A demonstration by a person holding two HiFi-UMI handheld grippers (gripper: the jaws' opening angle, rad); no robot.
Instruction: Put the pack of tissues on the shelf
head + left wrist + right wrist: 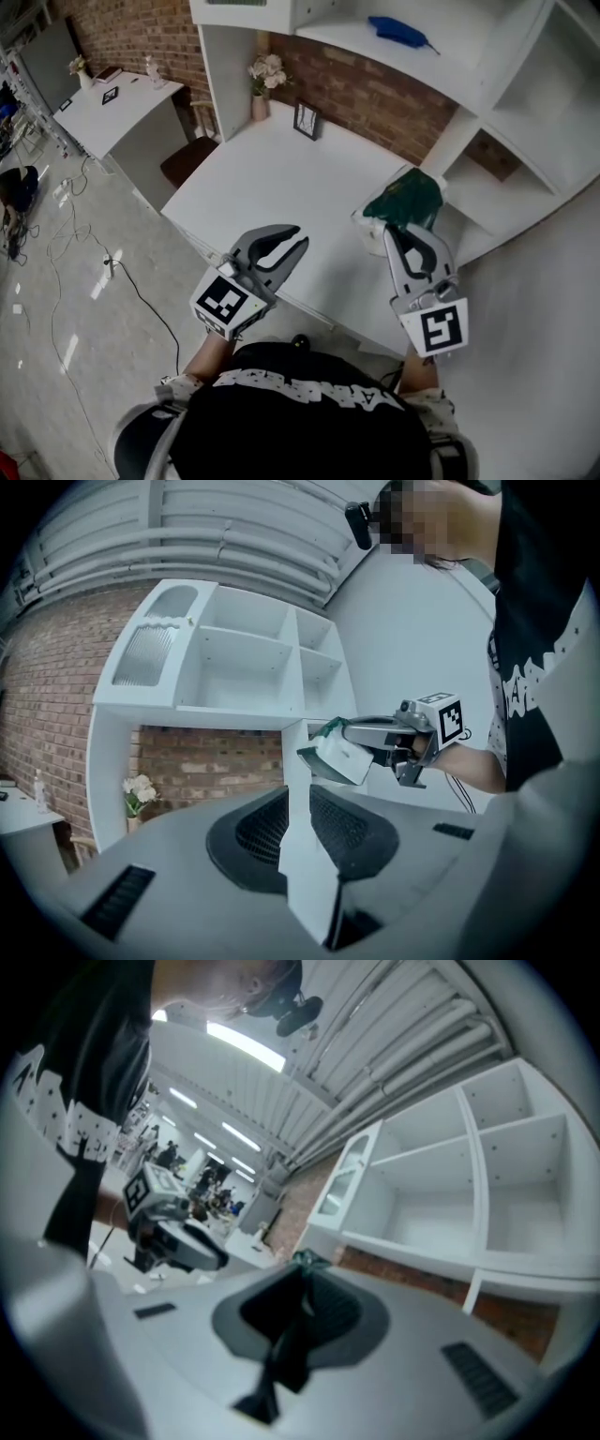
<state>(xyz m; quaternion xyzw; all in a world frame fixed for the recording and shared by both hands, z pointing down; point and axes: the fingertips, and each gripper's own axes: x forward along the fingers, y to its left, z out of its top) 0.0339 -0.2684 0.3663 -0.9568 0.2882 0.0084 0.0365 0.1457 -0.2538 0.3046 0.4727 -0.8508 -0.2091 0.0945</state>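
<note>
Just in front of your chest, you hold two grippers over the near edge of the single white desk [291, 187]. Your left gripper [300, 236] has its jaws apart with nothing between them. Your right gripper [409, 231] is clamped on the one pack of tissues [405, 199], green and white, which hangs in the air above the desk's right end, just short of the shelf [525, 84]. Further along the desk stand one small picture frame [306, 120] and one vase of pale flowers [263, 81], both against the brick wall [375, 94]. The white shelf unit rises over the desk's right side, and one blue object [398, 31] lies on an upper board. To the left, one brown chair [187, 159] sits beside a second white table [127, 112]. Loose cables [84, 244] trail over the grey floor [56, 375].
</note>
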